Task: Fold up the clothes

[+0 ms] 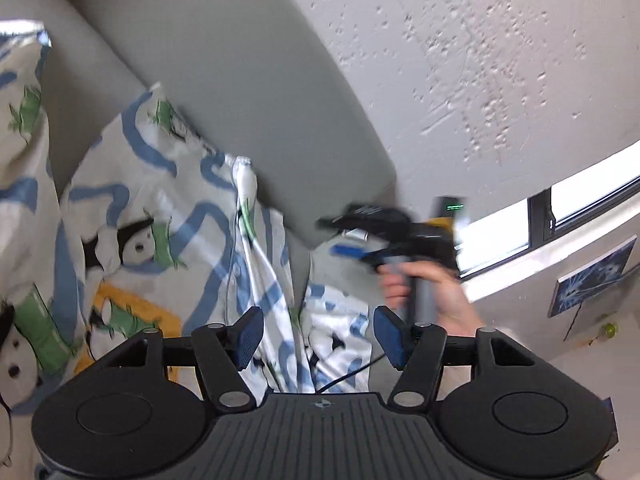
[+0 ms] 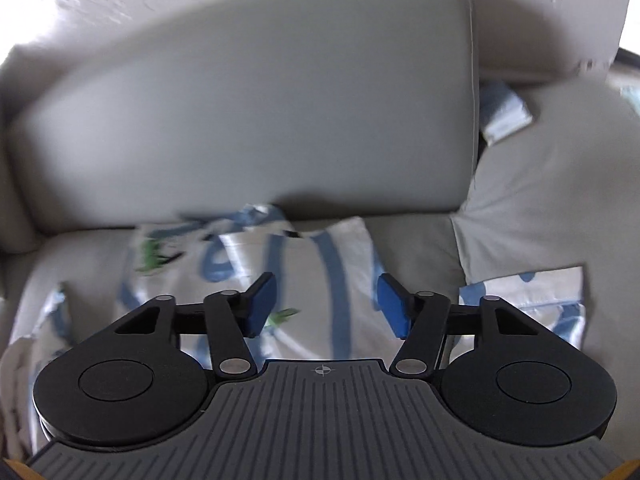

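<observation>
A white garment with blue swirls, green shapes and penguin prints lies crumpled on a grey sofa; it also shows in the right wrist view. My left gripper is open and empty just above the cloth's folds. My right gripper is open and empty above the garment on the seat. In the left wrist view the right gripper appears blurred ahead, held in a bare hand.
The grey sofa back cushion stands behind the garment. A grey pillow leans at the right. A folded piece of the same print lies at the right. A textured white wall and a window are beyond.
</observation>
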{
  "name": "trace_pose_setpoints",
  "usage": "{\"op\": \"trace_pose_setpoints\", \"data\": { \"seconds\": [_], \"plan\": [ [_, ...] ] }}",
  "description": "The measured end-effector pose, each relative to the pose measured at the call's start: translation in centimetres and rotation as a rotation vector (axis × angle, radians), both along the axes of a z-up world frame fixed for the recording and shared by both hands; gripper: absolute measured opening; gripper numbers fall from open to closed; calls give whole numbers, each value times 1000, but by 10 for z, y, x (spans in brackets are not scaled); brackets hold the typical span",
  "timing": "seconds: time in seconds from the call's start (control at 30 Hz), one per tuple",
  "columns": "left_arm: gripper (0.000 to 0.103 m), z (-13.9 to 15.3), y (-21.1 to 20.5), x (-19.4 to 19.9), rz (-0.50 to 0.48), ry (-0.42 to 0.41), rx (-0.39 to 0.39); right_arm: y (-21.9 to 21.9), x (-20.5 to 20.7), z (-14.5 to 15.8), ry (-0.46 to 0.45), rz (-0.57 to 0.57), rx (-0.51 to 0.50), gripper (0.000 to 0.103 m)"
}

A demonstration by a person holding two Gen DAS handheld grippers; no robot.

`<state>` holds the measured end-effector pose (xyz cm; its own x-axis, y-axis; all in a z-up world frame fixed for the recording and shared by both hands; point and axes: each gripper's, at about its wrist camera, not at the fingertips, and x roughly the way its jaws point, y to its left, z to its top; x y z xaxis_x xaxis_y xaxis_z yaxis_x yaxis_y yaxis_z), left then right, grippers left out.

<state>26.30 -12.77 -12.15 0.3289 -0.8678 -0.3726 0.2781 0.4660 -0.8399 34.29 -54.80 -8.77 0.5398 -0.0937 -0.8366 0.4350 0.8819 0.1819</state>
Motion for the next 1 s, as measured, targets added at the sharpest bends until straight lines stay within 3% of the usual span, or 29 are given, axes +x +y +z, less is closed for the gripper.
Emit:
{"op": "trace_pose_setpoints", "data": {
  "seconds": [0.1, 0.17, 0.33, 0.4, 0.43, 0.5, 0.67, 0.87, 1.0],
  "plan": [
    [58, -16, -4, 6, -2, 53, 27, -29, 42, -42, 95, -31, 27, 54],
    [58, -29, -6, 10, -11, 99, 51, -35, 57, -62, 119, -33, 14, 54],
    [58, -45, -13, 15, -30, 118, 107, -39, 77, -99, 138, -26, -22, 59],
    [58, -49, -17, 15, -34, 118, 140, -33, 75, -99, 93, 6, -68, 27],
    [58, -52, -18, 15, -37, 118, 157, -29, 74, -98, 73, 26, -94, 2],
    [58, -55, -20, 15, -29, 118, 198, -28, 67, -94, 32, 24, -115, 0],
    [58, -62, -22, 15, -1, 92, 285, -46, 39, -72, -33, -103, -277, 0],
    [58, -77, -29, 17, -3, 84, 368, -76, 19, -70, 17, -214, -382, 0],
    [60, -74, -31, 14, -1, 27, 423, -82, 13, -74, 64, -256, -441, 0]
  ]
}}
